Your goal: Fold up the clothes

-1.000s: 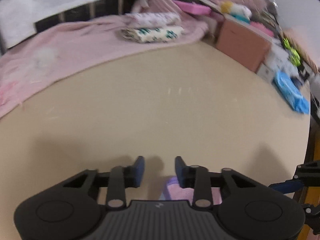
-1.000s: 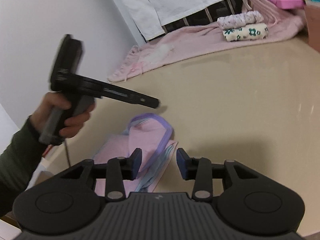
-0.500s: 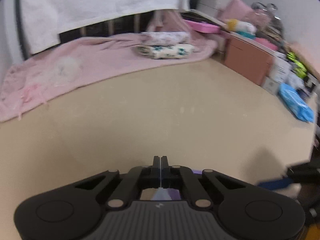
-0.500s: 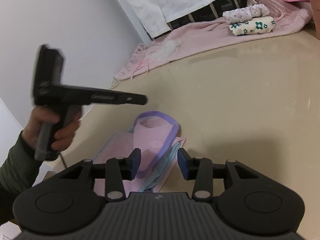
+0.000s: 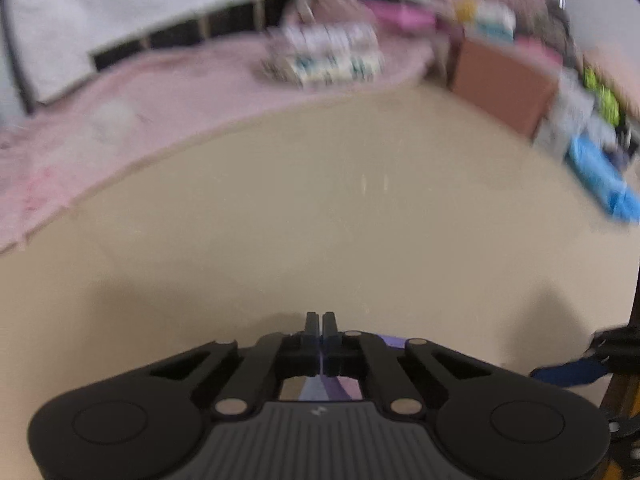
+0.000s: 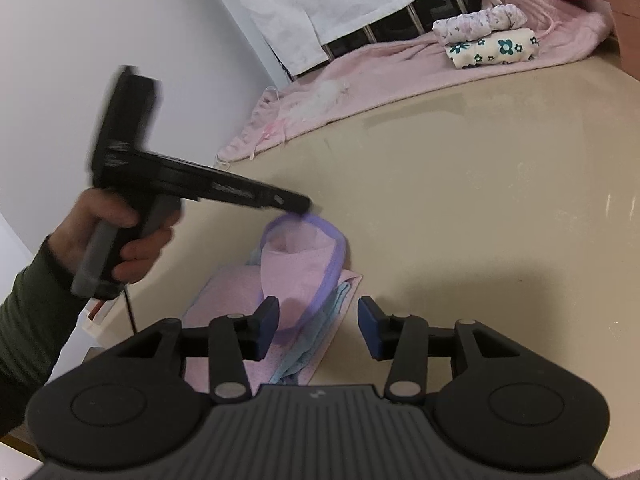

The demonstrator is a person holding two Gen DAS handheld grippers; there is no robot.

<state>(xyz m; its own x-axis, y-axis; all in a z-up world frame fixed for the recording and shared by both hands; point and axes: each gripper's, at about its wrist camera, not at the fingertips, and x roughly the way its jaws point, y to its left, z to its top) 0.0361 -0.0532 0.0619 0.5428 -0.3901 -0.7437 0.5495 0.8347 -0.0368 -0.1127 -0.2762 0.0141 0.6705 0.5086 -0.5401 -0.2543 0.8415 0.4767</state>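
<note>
Garment (image 6: 296, 268) lifted at its purple trim.
Your left gripper (image 6: 298, 205) pinches that trim at twelve o'clock; your right gripper (image 6: 318, 326) is opening, clasping nothing.

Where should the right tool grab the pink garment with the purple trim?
Take the pink garment by the near stretch of its purple trim, bringing the right tool in low from the near side. That band runs down toward its open jaws, while the left tool pinches the far end.
</note>
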